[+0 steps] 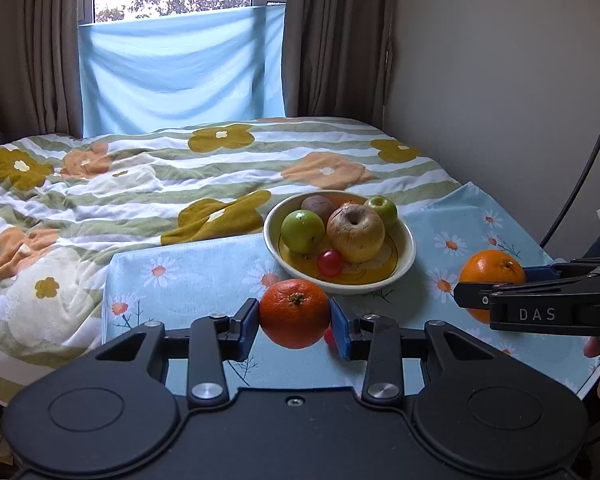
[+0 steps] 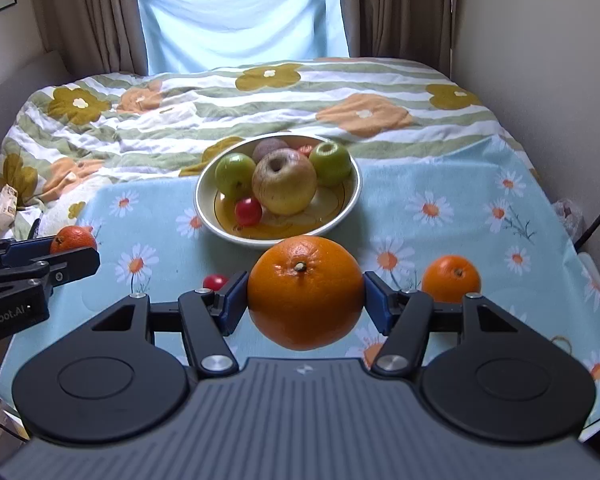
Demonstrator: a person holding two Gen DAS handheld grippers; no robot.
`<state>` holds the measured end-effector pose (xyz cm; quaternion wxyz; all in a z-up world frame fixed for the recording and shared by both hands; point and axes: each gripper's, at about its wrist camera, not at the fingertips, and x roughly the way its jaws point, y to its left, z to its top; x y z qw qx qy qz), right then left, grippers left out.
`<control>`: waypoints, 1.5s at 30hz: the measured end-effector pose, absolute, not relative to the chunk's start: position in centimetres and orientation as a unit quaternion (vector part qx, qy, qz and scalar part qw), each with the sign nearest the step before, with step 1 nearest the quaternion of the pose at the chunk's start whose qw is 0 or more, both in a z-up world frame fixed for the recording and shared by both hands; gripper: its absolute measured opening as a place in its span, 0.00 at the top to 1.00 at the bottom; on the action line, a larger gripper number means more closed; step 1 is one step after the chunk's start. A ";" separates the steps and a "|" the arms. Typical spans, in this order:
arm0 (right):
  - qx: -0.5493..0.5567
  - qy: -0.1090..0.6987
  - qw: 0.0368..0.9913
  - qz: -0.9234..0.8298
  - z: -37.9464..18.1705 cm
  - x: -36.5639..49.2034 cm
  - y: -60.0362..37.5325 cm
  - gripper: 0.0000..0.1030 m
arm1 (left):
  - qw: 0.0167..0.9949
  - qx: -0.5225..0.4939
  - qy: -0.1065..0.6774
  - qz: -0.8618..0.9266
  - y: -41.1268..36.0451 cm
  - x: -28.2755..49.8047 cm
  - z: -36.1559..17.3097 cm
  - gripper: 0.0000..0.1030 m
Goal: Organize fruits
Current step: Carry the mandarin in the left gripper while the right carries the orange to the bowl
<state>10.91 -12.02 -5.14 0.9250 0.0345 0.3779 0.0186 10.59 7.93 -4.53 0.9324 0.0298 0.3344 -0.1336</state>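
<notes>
Left hand-held gripper (image 1: 295,322) clamped a tangerine (image 1: 294,313) | right hand-held gripper (image 2: 305,300) clamped an orange (image 2: 305,292) | bowl (image 2: 224,222) beyond

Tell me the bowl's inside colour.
Yellow inside the cream bowl, clearest in the right wrist view.

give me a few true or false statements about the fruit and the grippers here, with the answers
1. The left gripper is clamped on a small orange. True.
2. The right gripper is empty. False: it holds a large orange.
3. The bowl holds two green apples. True.
4. Every orange is held. False: one orange lies on the daisy cloth.
5. The bowl is empty. False: it holds apples and a red tomato.
</notes>
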 end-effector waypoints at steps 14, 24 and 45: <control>0.003 0.351 0.932 0.090 -1.9 15.5 -16.8 0.26 | 0.946 0.013 0.316 -0.076 2.4 12.5 -1.9 0.59; -0.012 0.355 0.925 0.138 -2.8 20.5 -20.0 0.26 | 0.944 0.012 0.328 -0.027 -0.4 17.3 -3.7 0.59; -0.016 0.385 0.906 0.175 -7.1 27.0 -21.0 0.26 | 0.921 0.018 0.389 0.008 -0.8 24.5 -10.9 0.58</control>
